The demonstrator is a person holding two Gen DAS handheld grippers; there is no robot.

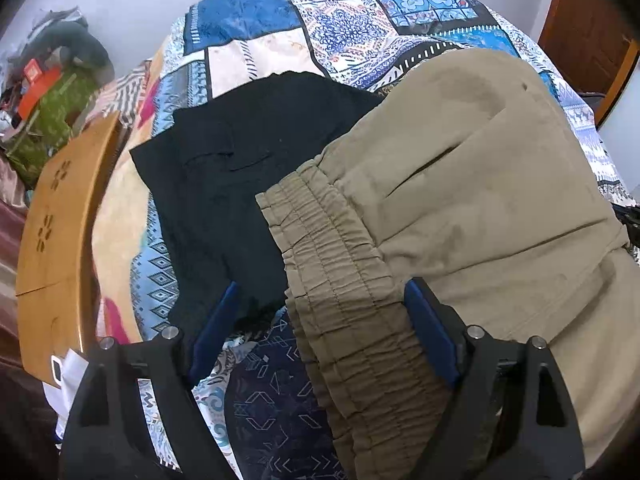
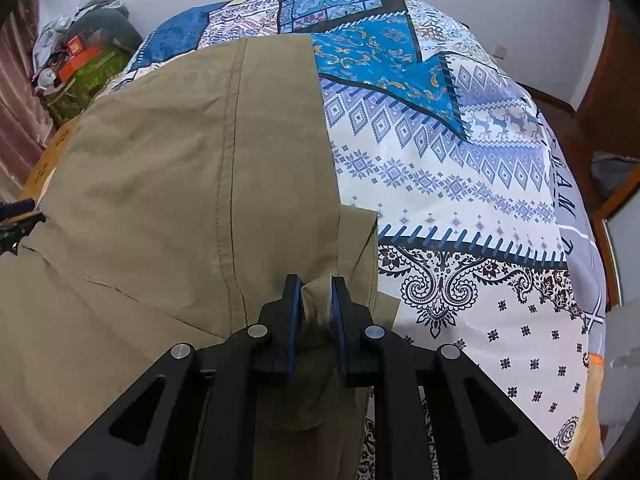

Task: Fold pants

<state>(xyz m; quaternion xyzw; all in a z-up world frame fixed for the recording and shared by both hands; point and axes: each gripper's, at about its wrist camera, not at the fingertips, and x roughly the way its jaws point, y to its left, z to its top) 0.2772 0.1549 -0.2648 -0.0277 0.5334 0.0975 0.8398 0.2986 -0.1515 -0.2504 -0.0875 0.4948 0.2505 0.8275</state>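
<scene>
Pants (image 1: pixel 460 184): soft, limp | left gripper (image 1: pixel 320 320) agape astride waistband (image 1: pixel 340 280) (best hold, 6 o'clock) | right gripper (image 2: pixel 314 292) pinching hem corner

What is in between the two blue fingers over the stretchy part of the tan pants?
The left wrist view shows the tan pants' gathered waistband between the open left gripper's fingers.

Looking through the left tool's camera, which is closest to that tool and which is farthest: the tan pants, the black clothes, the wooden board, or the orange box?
From the left tool:
1. Tan pants: the stretchy waistband lies right between its open fingers.
2. Black clothes: just beyond, toward the left.
3. Wooden board: at the bed's left edge.
4. Orange box: far off, upper left, in the pile by the wall.
</scene>
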